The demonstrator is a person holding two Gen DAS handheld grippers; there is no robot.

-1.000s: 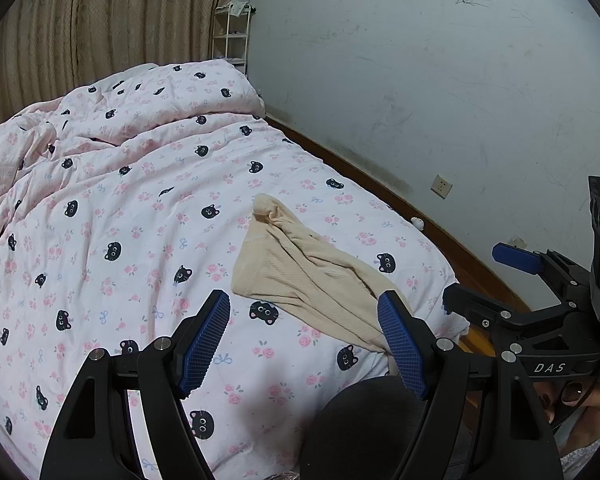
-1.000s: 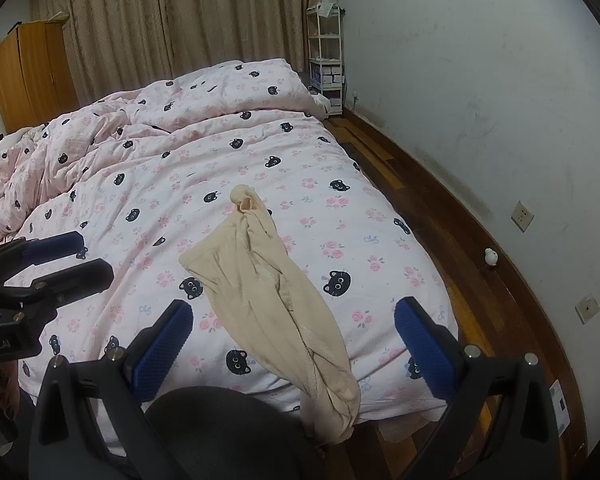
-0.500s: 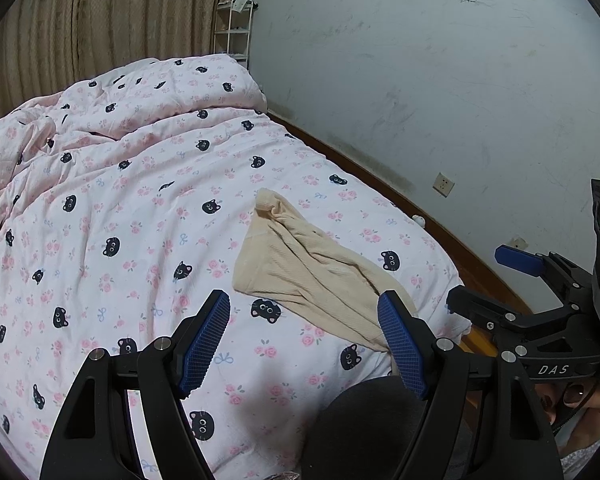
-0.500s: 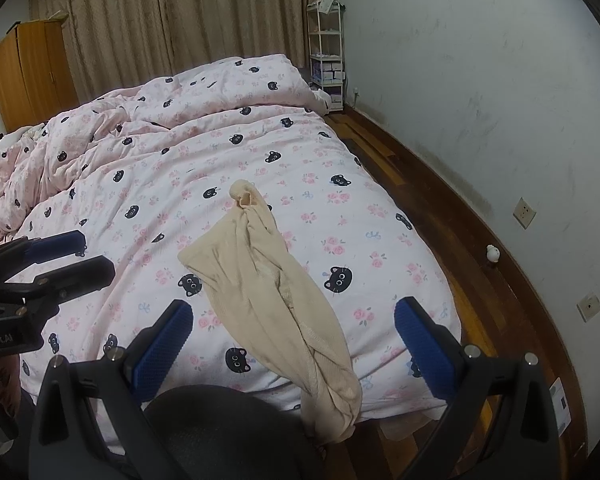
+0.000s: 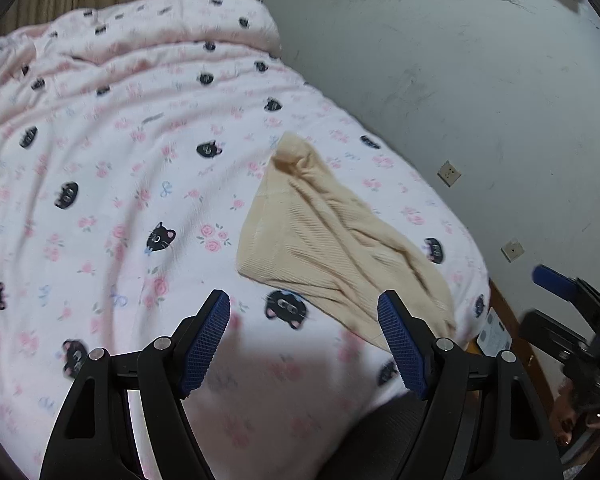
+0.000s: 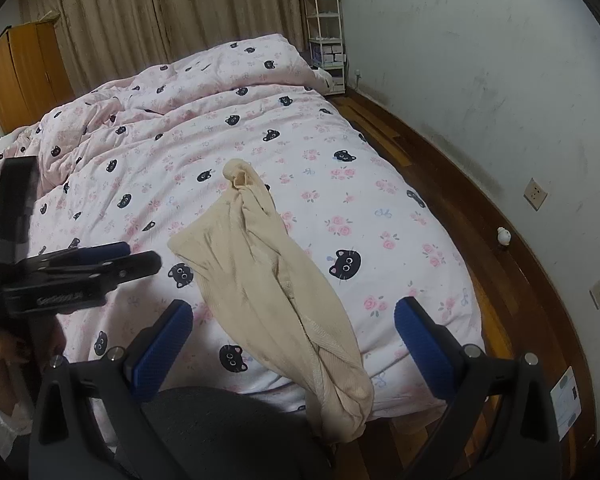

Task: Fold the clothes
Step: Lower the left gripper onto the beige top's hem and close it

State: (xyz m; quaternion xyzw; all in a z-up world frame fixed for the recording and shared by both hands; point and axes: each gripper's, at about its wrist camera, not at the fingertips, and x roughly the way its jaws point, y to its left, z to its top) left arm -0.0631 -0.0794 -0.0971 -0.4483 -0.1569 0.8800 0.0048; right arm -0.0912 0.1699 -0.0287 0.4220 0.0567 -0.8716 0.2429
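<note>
The beige garment (image 6: pixel 268 280) is lying bunched on the bed (image 6: pixel 380 200) with one end hanging over the near edge, and, as both the left claw (image 5: pixel 304 340) and right claw (image 6: pixel 294 344) are released and empty, it should be spread flat first.

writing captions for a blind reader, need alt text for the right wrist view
A crumpled beige garment lies on a pink cat-print duvet, one end hanging over the bed's edge. The open right claw hovers before it, nothing gripped.
</note>
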